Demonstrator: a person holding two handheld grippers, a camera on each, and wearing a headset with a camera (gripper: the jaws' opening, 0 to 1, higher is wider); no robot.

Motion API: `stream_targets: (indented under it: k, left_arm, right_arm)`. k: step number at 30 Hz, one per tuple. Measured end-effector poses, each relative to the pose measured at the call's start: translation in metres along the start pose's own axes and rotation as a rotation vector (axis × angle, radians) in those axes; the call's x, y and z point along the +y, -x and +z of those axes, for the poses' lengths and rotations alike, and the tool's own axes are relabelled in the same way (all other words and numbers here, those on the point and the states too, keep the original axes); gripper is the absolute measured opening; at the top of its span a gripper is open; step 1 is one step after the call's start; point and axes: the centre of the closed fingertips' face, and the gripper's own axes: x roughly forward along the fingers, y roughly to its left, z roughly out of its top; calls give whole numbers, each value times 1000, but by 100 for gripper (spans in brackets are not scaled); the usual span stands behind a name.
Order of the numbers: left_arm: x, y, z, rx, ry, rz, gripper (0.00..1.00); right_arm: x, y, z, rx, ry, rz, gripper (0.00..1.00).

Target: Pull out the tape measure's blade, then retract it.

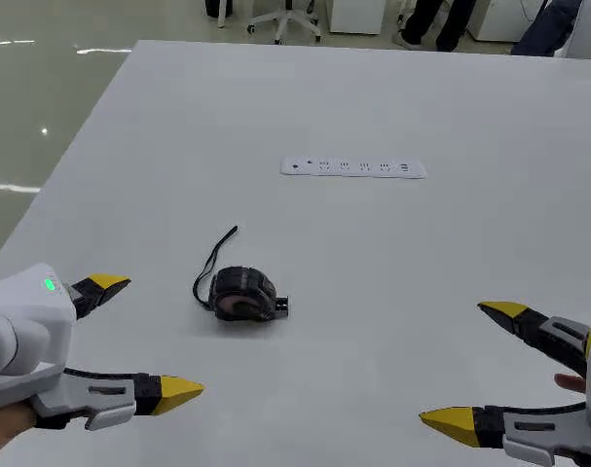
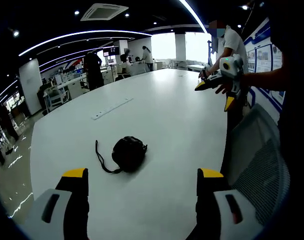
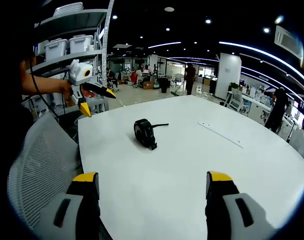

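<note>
White workbench (image 1: 441,243), black tape measure (image 1: 241,294), white power strip (image 1: 353,167) beyond

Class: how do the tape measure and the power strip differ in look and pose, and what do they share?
The tape measure is black and rounded; the power strip is white, long and flat. The tape measure trails a loose black strap; the power strip shows a row of sockets. Both rest on the white table.
</note>
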Motion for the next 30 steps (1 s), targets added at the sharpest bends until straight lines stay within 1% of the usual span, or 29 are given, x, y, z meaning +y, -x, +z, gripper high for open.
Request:
stream_targets:
  k: [9,19,22,30]
  left_arm:
    - [7,-11,2,15,-33,-34,85]
    - [13,-22,0,44,-78,-74,82]
    - [15,-25,0,50,-94,-89,81]
    - [20,-32,1,67,-140,-125,77]
  right_arm:
    - [-6,-7,1,12,30,31,87]
    - [-9,-17,7,13,58,69,81]
    - [-9,-21,8,15,79,90,78]
    - [-12,-30,14,4,117,122,72]
